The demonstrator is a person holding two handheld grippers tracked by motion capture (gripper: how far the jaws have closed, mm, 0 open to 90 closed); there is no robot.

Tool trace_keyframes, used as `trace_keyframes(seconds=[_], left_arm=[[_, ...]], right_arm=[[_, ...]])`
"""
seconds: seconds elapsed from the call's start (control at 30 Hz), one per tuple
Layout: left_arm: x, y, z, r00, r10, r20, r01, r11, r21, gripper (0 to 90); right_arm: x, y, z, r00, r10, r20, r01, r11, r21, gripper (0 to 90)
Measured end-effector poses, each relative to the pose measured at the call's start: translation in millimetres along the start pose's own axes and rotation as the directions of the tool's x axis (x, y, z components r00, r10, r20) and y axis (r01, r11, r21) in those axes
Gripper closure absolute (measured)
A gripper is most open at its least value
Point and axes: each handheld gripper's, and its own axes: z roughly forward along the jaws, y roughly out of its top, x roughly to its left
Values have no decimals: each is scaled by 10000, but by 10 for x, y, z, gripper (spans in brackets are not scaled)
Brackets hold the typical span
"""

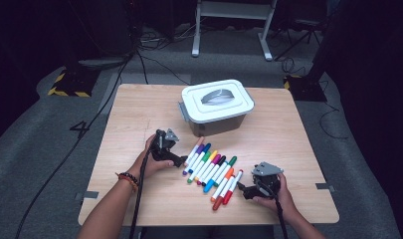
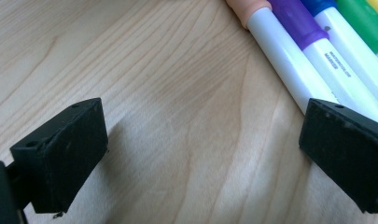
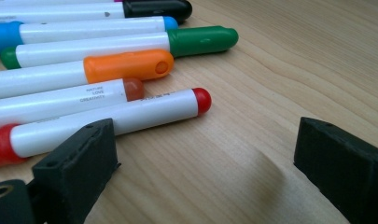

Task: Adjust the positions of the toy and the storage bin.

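- Nearest the camera, the right gripper (image 1: 245, 189) sits just right of the row of white-barrelled felt markers (image 1: 211, 172), fingers apart around bare wood.
- Left gripper (image 1: 181, 160) flanks that row's other side, fingers spread and empty.
- Row lies on the pale wooden surface (image 1: 139, 124), in front of the white lidded plastic box (image 1: 217, 106).
- Best approach: take the red-capped end marker (image 3: 107, 120) squarely across its barrel, without nudging its neighbours.
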Motion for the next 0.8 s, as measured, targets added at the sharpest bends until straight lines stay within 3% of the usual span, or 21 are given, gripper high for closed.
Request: trace_keyframes(seconds=[0.07,0.33,0.63,0.8], left_arm=[[-11,-27,-23,10000,-82,-41,82,10000,-11,14],[-27,-123,-108,9997,-185,-183,185,9998,-16,14],[-48,-276,-240,9988,-395,-294,394,9992,-23,14],[-86,-340,-296,9979,-485,-418,485,9988,-14,14]], right_arm=[[-71,30,45,9996,46,-290,-41,9999,151,44],[-158,113,138,9997,79,-225,-73,9996,271,27],[-188,230,267,9986,-188,-492,199,9996,222,33],[-241,285,325,9937,-282,-1085,312,9992,264,75]])
